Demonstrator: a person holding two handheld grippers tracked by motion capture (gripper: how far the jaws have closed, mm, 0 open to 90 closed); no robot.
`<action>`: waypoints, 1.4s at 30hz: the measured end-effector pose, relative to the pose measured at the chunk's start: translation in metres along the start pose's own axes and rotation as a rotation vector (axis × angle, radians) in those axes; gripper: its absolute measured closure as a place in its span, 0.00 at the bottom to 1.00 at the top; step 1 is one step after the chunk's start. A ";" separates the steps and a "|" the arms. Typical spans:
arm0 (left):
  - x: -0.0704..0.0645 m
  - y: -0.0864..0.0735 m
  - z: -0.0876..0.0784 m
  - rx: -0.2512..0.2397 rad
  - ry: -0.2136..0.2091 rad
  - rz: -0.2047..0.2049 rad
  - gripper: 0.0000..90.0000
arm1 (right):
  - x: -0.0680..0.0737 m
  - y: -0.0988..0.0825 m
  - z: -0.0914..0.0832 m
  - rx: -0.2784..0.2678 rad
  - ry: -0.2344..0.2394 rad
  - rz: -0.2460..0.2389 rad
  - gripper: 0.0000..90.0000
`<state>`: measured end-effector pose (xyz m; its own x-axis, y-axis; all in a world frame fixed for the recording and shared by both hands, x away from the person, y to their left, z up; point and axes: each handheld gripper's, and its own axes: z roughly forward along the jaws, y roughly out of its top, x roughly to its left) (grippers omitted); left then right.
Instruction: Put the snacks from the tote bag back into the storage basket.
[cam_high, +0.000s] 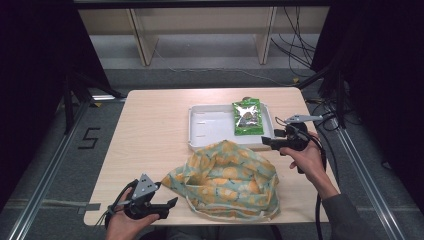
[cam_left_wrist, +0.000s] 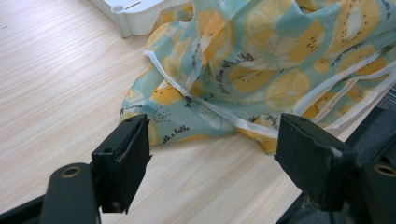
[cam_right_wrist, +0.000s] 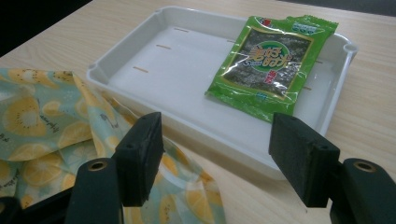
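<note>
Jaws of the left gripper (cam_high: 169, 206) stand spread wide with nothing between them; bare tabletop lies in the gap, as the left gripper view shows. Just beyond its fingertips lies the near corner of the lemon-print cloth bag (cam_left_wrist: 261, 70), crumpled on the wooden table (cam_high: 150, 130), with its white-edged hem running across ahead of the jaws, close but not touched.

Farther along, the right gripper (cam_high: 266, 142) is held level in the person's right hand (cam_high: 307, 160), just beside the bag's far edge. Its jaws are also wide apart and empty. In the right gripper view the bag's cloth (cam_right_wrist: 51, 126) lies below and beside one jaw, and the near rim of the white tray (cam_right_wrist: 154, 60) crosses just past the fingertips. Beyond that rim, the green snack packet (cam_right_wrist: 271, 63) lies flat in the tray, apart from both jaws.
</note>
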<state>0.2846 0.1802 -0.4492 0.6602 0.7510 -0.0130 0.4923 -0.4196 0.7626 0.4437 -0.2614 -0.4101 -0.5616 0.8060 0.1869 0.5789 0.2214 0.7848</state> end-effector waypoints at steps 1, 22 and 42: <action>0.000 0.000 0.000 0.001 0.001 0.002 0.28 | 0.000 -0.001 -0.001 -0.004 0.005 0.002 0.40; -0.001 0.000 0.000 -0.011 0.011 -0.027 0.27 | 0.005 -0.027 -0.025 -0.041 0.014 -0.006 0.39; 0.000 0.000 -0.001 0.003 0.006 0.011 0.27 | 0.011 -0.058 -0.056 -0.050 0.036 0.029 0.39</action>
<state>0.2846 0.1809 -0.4485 0.6624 0.7492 -0.0007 0.4867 -0.4296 0.7607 0.3713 -0.2961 -0.4205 -0.5669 0.7909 0.2303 0.5655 0.1704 0.8070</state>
